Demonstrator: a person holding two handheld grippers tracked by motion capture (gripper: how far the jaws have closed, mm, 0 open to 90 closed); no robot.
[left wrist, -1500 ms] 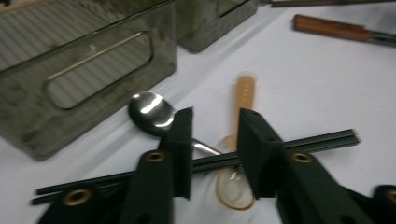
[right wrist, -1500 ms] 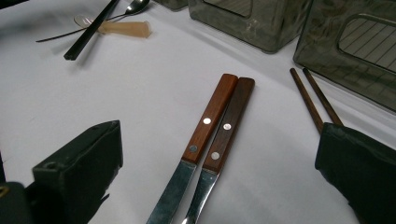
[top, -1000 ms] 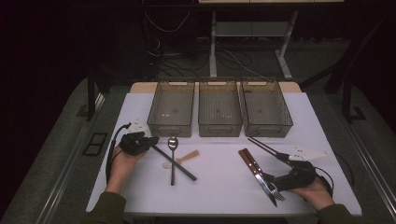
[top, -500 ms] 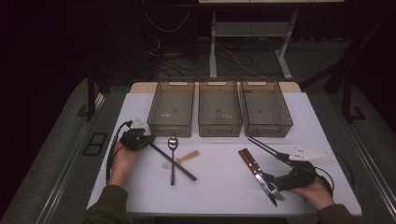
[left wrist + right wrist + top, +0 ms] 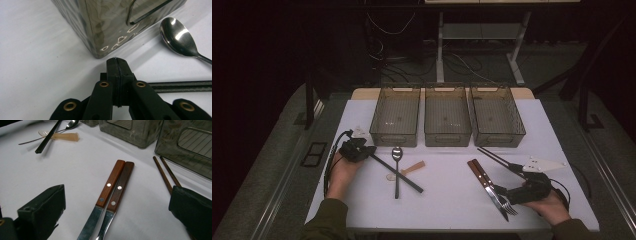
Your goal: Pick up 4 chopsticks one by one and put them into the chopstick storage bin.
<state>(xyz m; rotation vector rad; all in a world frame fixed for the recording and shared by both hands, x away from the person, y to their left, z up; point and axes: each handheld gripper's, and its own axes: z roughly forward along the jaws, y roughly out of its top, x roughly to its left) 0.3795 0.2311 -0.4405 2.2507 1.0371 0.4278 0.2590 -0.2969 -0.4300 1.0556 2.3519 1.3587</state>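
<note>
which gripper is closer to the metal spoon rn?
Left. The left gripper, jaws shut, sits just left of the metal spoon bowl. The right gripper is far across the table, jaws open over the wood-handled knife and fork.

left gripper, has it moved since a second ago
Yes, a little. In the high view the left gripper has shifted away from the person, toward the near left corner of the left bin, while the spoon lies unmoved.

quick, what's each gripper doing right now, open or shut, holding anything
left gripper: shut, jaws together, nothing between them, beside the black chopsticks.
right gripper: open, empty, jaws either side of the two wooden-handled knives.
</note>
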